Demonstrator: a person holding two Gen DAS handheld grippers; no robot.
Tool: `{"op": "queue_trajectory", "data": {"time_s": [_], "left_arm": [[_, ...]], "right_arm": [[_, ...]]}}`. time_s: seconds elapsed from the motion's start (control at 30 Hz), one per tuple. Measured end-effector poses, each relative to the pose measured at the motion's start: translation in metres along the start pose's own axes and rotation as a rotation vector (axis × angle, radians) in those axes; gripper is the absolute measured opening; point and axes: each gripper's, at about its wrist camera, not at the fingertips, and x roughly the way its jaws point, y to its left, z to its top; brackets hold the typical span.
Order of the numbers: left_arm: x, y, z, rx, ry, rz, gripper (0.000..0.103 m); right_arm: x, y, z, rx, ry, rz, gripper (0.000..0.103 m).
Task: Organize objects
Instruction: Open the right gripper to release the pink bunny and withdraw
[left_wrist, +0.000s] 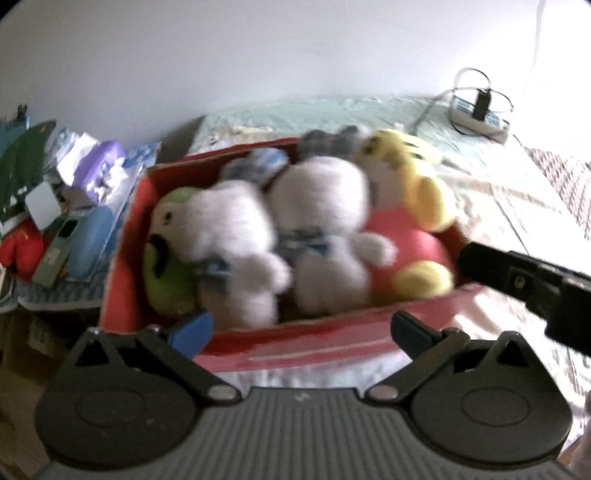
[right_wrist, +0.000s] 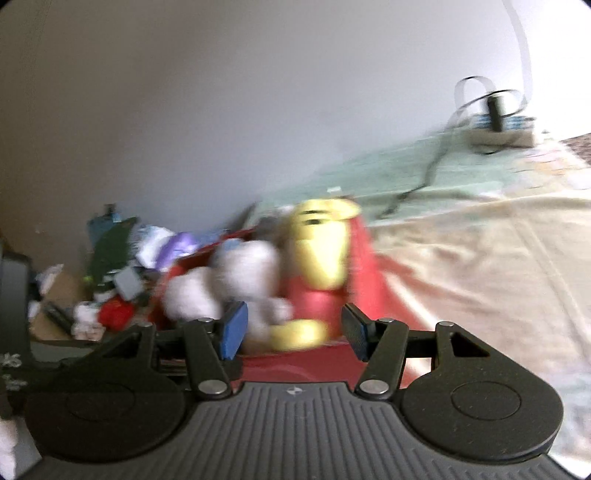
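Note:
A red cardboard box sits on the bed, packed with plush toys. Two white plush animals lie in its middle, a green one at its left end, and a yellow tiger in a red outfit at its right. My left gripper hangs open over the near wall of the box, nothing between its fingers. The right gripper's black body enters from the right. In the blurred right wrist view, my right gripper is open in front of the box, with the tiger and white plush beyond it.
A heap of clutter (packets, a blue case, red cloth) lies left of the box. A white power strip with cables rests at the far right on a green sheet. A patterned cream bedspread spreads to the right, a white wall behind.

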Motion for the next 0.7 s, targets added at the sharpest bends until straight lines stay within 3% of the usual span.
{"op": "queue_trajectory", "data": {"time_s": [0.17,0.3,0.53,0.7], "left_arm": [[-0.002,-0.046,-0.007,0.035,0.020,-0.018,0.103],[-0.002,-0.077,-0.013,0.061,0.030,-0.004,0.103],[-0.004,-0.094,-0.023,0.019,0.063,0.039,0.103],[-0.007,-0.083,-0.030,-0.037,0.075,0.101,0.103]], "right_arm": [[-0.021,-0.032,-0.006,-0.008,0.017,-0.158,0.060],[-0.034,-0.052,-0.012,-0.014,0.041,-0.226,0.061],[-0.038,-0.072,-0.017,-0.034,0.086,-0.224,0.062],[-0.034,-0.056,-0.019,-0.074,0.118,-0.164,0.062]]}}
